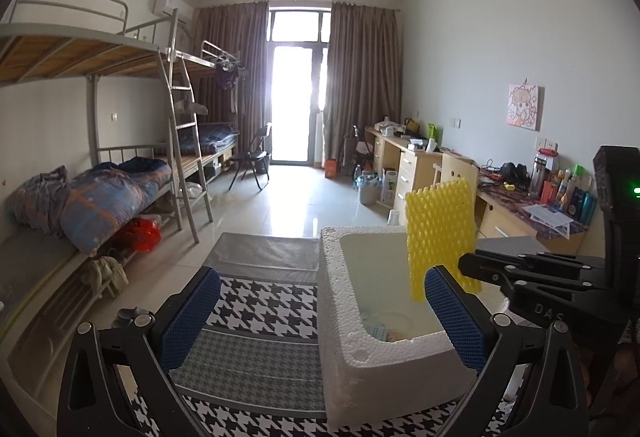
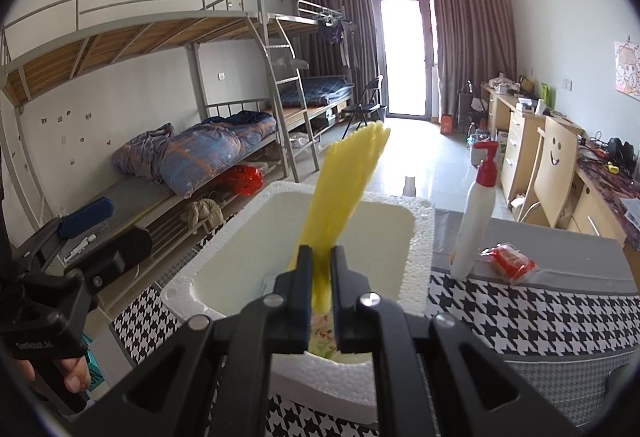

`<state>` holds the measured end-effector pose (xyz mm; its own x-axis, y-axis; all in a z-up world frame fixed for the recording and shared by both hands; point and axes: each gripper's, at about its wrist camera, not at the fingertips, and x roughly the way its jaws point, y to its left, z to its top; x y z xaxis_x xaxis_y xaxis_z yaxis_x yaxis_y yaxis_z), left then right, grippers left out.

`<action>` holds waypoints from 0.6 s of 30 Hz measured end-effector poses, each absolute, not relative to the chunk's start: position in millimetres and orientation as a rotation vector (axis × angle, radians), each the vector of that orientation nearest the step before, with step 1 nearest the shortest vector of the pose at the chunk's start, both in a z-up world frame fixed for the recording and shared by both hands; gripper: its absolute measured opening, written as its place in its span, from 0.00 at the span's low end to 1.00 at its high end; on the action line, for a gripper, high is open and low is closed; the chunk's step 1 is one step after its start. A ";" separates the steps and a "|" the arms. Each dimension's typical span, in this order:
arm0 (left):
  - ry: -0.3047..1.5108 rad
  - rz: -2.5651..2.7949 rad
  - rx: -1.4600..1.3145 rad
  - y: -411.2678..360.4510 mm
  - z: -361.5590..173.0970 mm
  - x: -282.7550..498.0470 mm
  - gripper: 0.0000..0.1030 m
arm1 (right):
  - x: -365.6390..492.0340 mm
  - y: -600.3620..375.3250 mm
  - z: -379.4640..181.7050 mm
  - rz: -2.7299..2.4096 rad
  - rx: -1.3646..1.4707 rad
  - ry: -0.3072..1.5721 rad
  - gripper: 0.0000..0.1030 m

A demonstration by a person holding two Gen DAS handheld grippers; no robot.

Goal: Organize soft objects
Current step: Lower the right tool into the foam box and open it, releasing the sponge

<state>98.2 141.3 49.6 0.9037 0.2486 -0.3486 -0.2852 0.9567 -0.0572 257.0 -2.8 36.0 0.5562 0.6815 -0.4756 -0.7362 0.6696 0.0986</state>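
A white styrofoam box [image 1: 360, 361] stands on the houndstooth table cloth; it also shows in the right wrist view [image 2: 420, 237]. My right gripper [image 2: 321, 277] is shut on a yellow foam net sheet [image 2: 344, 189] and holds it upright above the box. In the left wrist view the sheet [image 1: 440, 229] hangs over the box with the right gripper [image 1: 472, 269] pinching its lower edge. My left gripper [image 1: 320, 321] is open and empty, its blue pads on either side of the box's near left wall. Some small items lie on the box floor [image 1: 386, 331].
A white pump bottle with a red top [image 2: 478, 213] and a red packet [image 2: 510, 261] stand on the table right of the box. Bunk beds [image 1: 100, 197] line the left wall, desks [image 1: 420, 165] the right.
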 end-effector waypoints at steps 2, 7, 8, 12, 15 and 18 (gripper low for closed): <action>0.344 0.281 -0.117 144.1 48.8 96.0 0.99 | 258.8 1.3 34.1 0.838 -0.115 0.524 0.20; 0.350 0.287 -0.126 147.4 47.3 95.0 0.99 | 261.6 2.2 31.8 0.842 -0.087 0.536 0.67; 0.350 0.288 -0.126 147.6 47.3 94.7 0.99 | 260.6 1.8 32.5 0.840 -0.086 0.531 0.67; 0.347 0.284 -0.123 146.9 48.1 93.2 0.99 | 258.5 0.6 32.5 0.838 -0.092 0.536 0.67; 0.345 0.290 -0.125 146.6 48.3 90.2 0.99 | 253.6 -2.3 34.9 0.838 -0.094 0.522 0.67; 0.345 0.285 -0.120 144.0 48.7 87.4 0.99 | 251.4 -5.6 38.1 0.826 -0.100 0.508 0.67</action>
<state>87.4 144.0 48.7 0.9015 0.2550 -0.3496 -0.2957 0.9529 -0.0676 251.4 -5.6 38.1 0.5655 0.6780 -0.4695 -0.7249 0.6802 0.1091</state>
